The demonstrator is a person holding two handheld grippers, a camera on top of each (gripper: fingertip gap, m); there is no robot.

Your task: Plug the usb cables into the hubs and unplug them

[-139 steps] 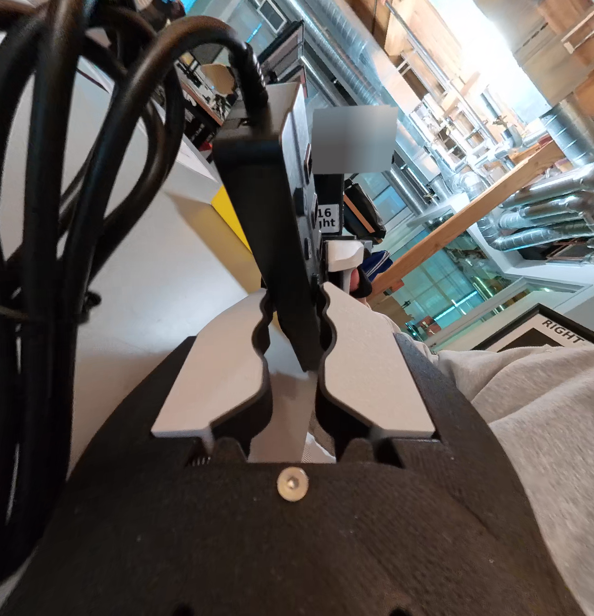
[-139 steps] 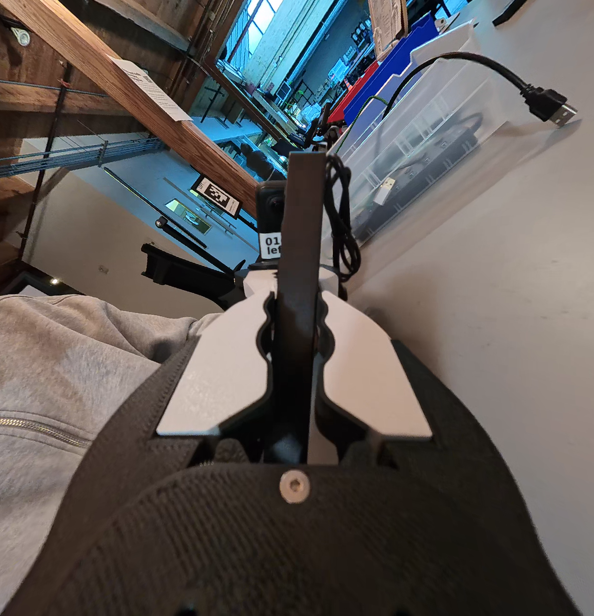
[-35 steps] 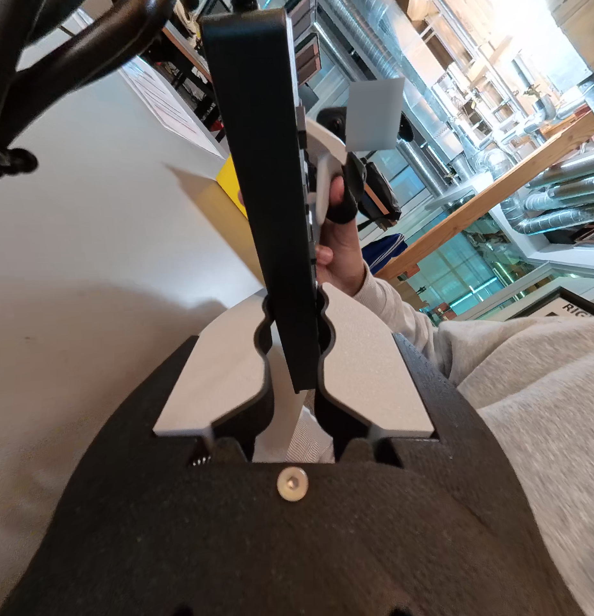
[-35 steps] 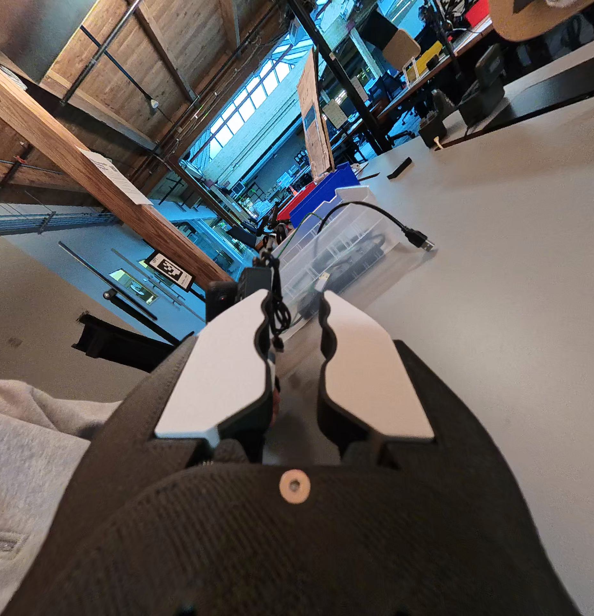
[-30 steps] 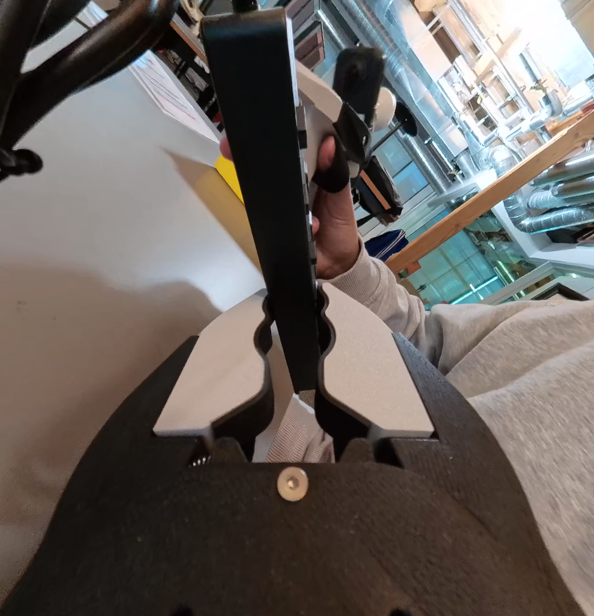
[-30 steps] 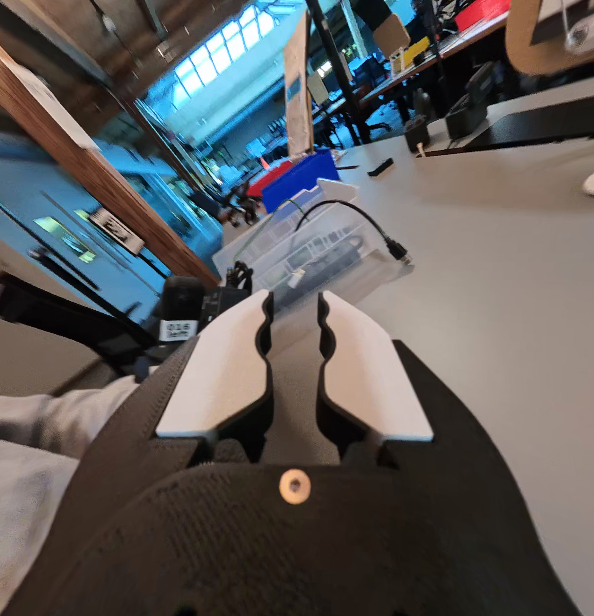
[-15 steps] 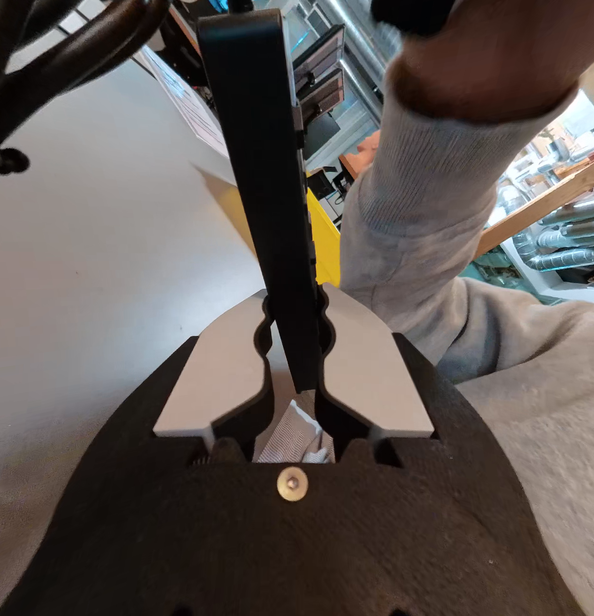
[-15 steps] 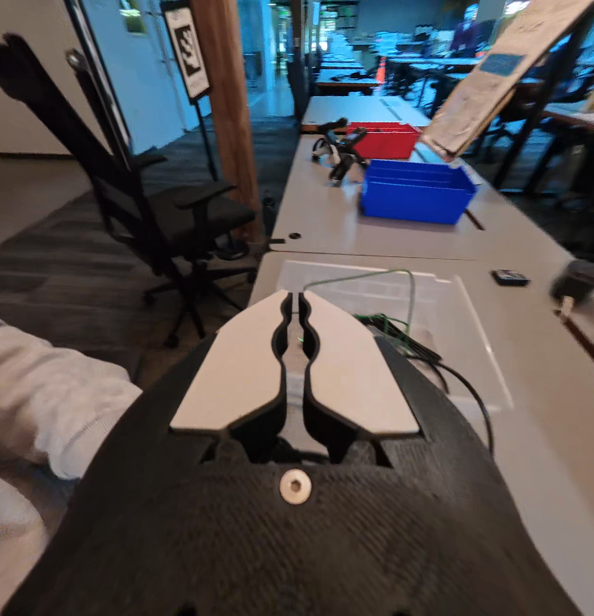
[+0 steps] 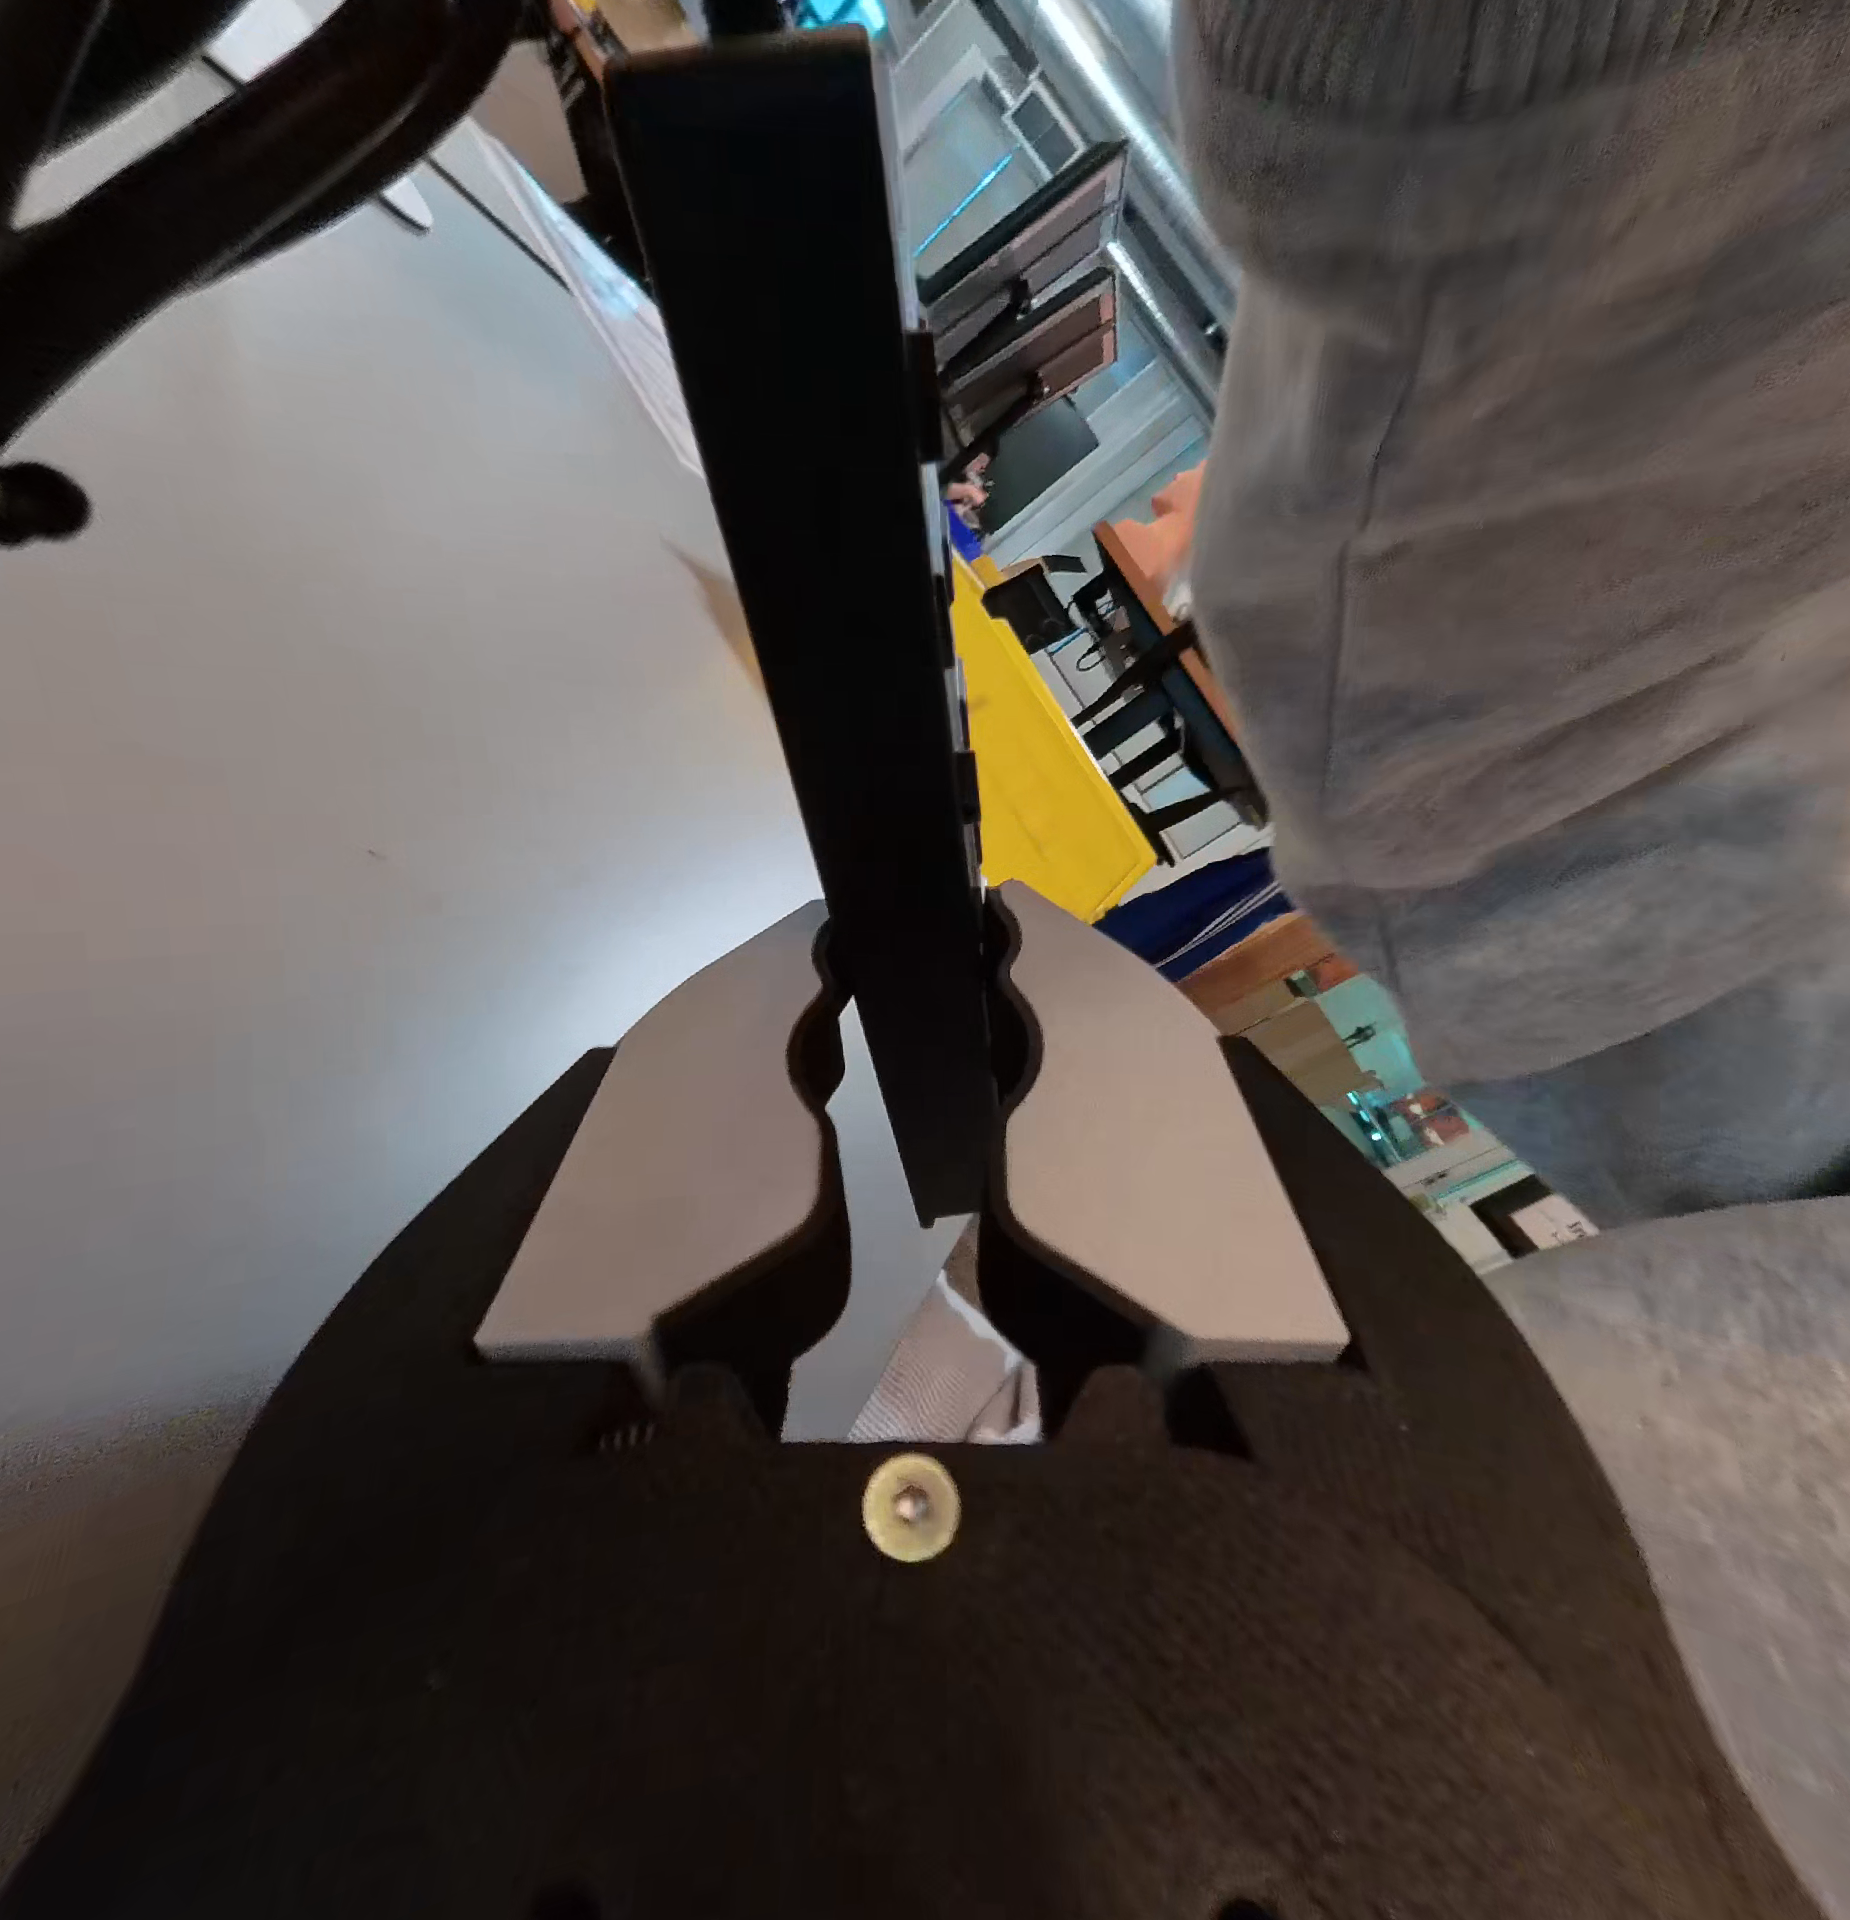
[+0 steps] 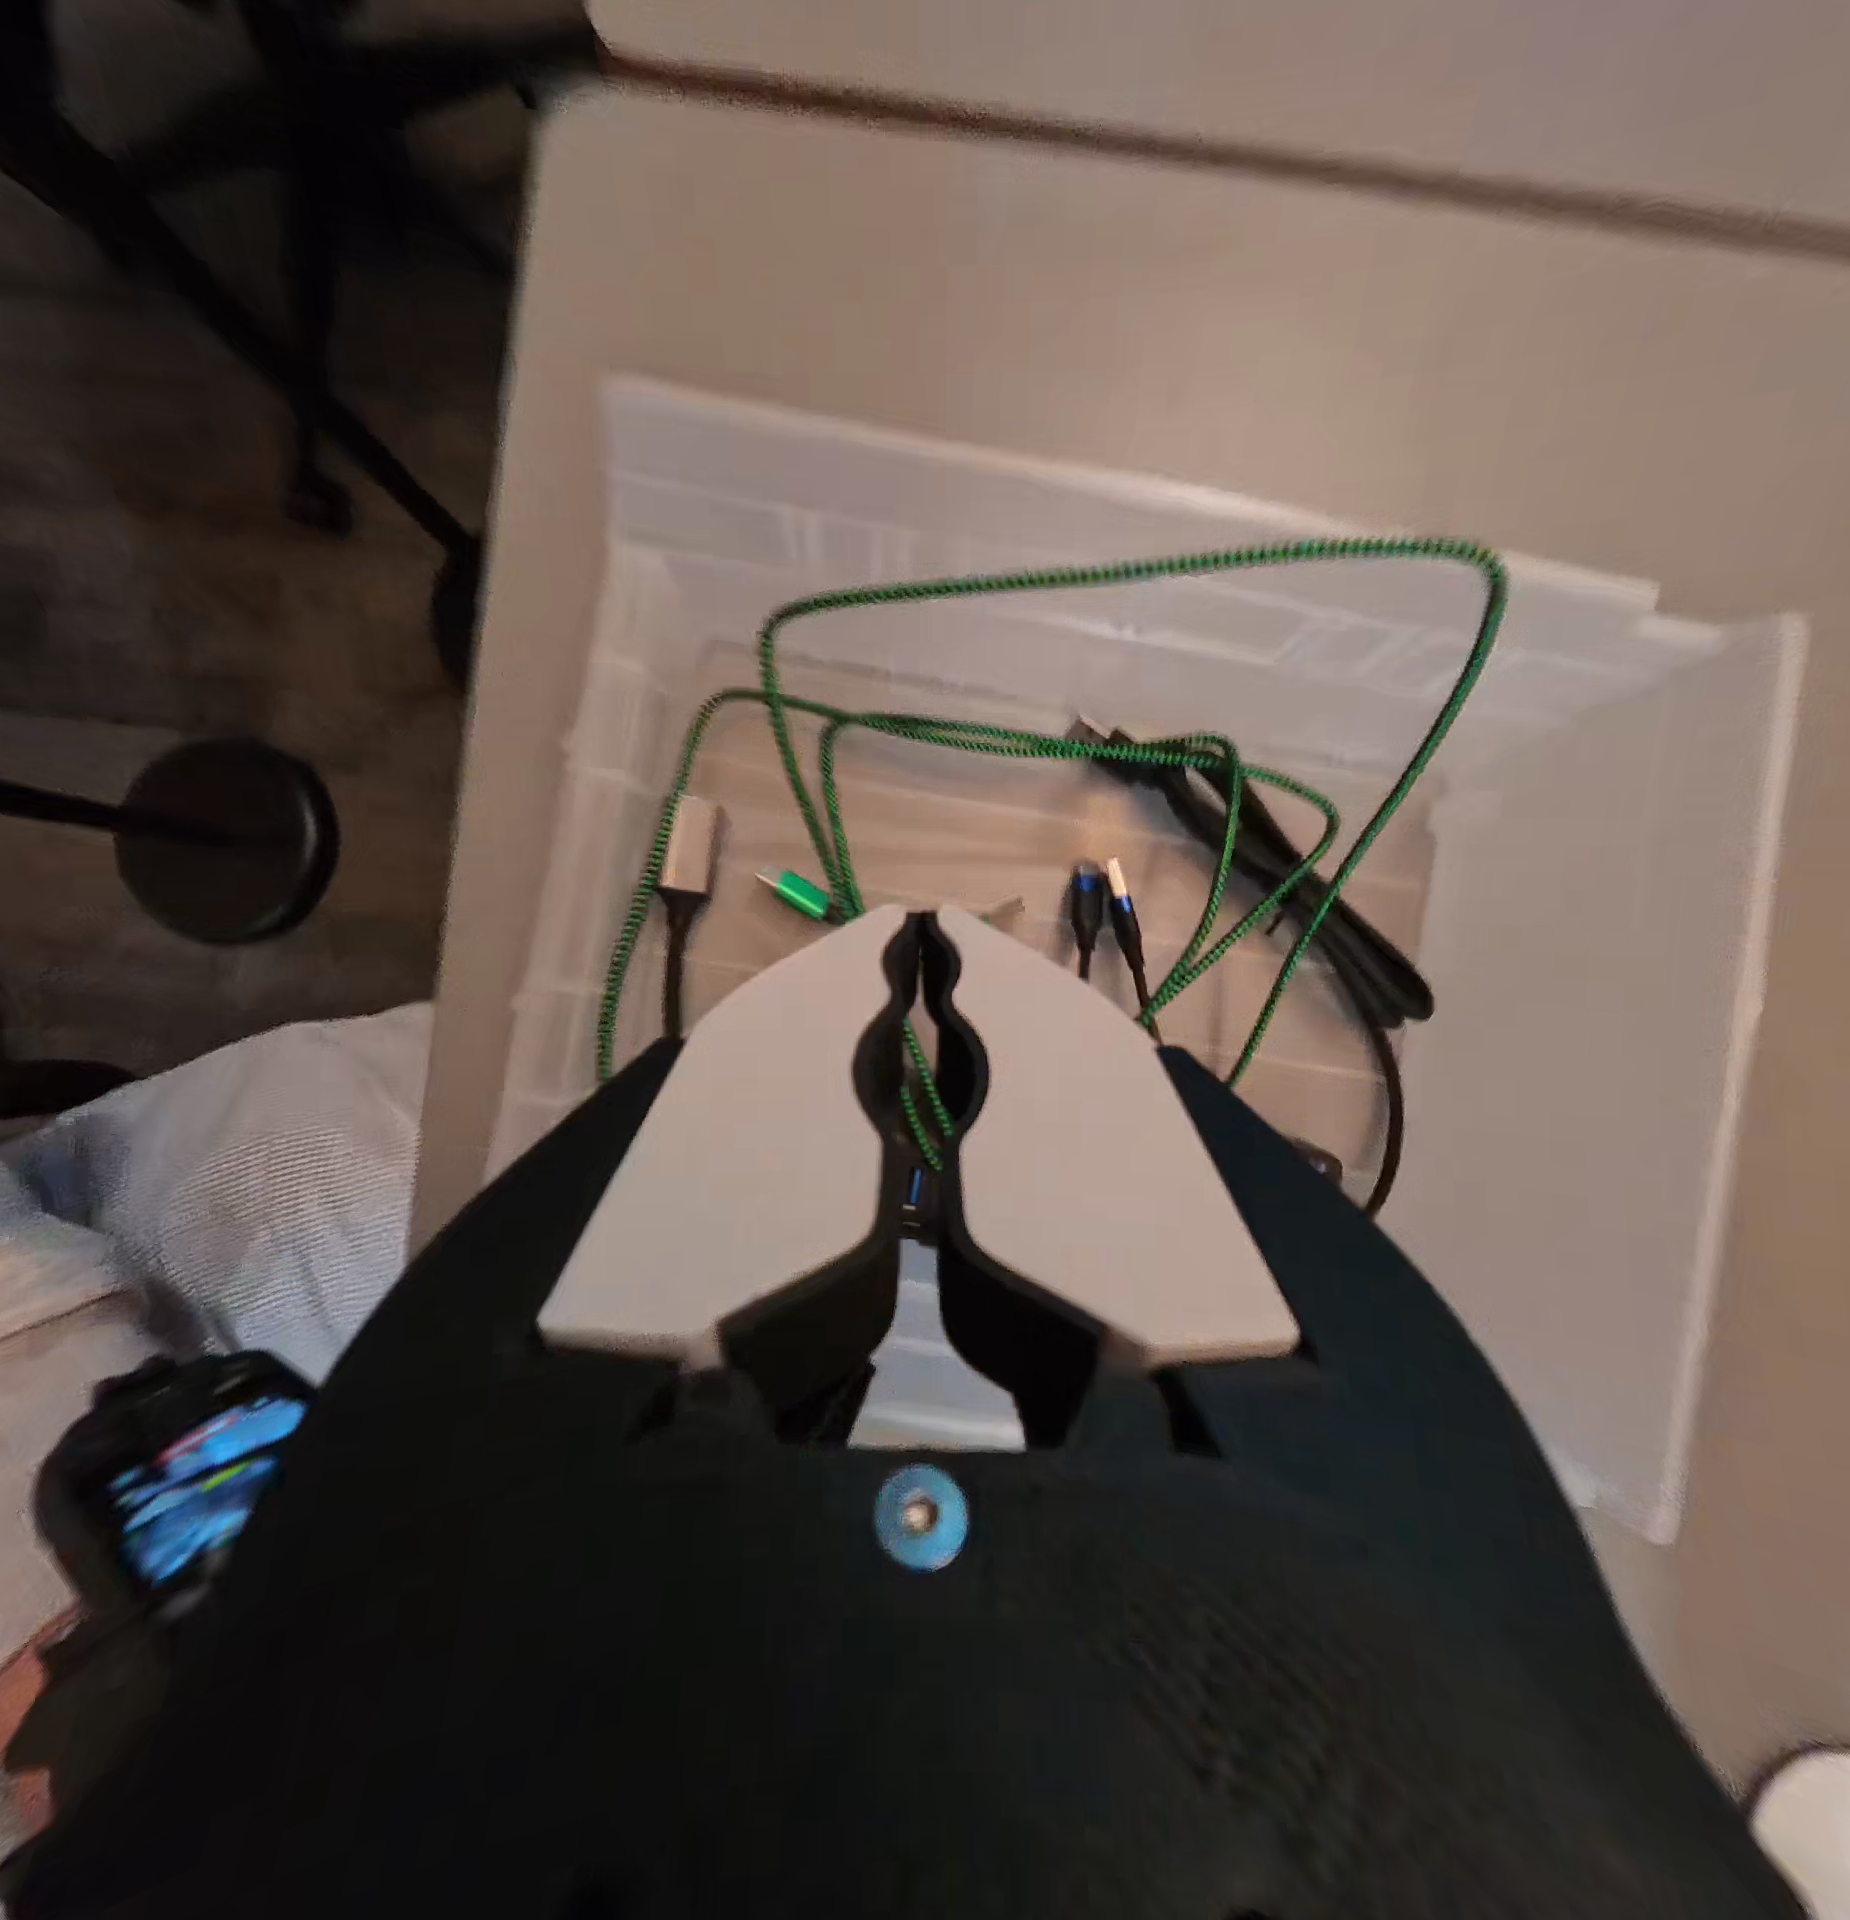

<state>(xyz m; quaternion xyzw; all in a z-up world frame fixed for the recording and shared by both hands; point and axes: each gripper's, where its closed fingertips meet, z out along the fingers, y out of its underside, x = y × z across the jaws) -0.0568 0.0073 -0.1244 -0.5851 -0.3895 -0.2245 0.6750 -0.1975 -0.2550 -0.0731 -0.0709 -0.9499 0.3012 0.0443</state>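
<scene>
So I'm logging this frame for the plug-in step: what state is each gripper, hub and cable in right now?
left gripper: shut on the black hub, held upright.
black hub: clamped at its lower end, no cable seen plugged in.
right gripper: fingertips closed, above the clear bin; blurred.
green braided cable: loose, looped in the bin, unplugged.
black cables: lying in the bin, unplugged.
clear bin: open, on the table.

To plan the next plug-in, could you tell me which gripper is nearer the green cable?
Right: the right gripper is directly over the green cable in the bin. The left gripper grips the hub; no cable shows there.
</scene>
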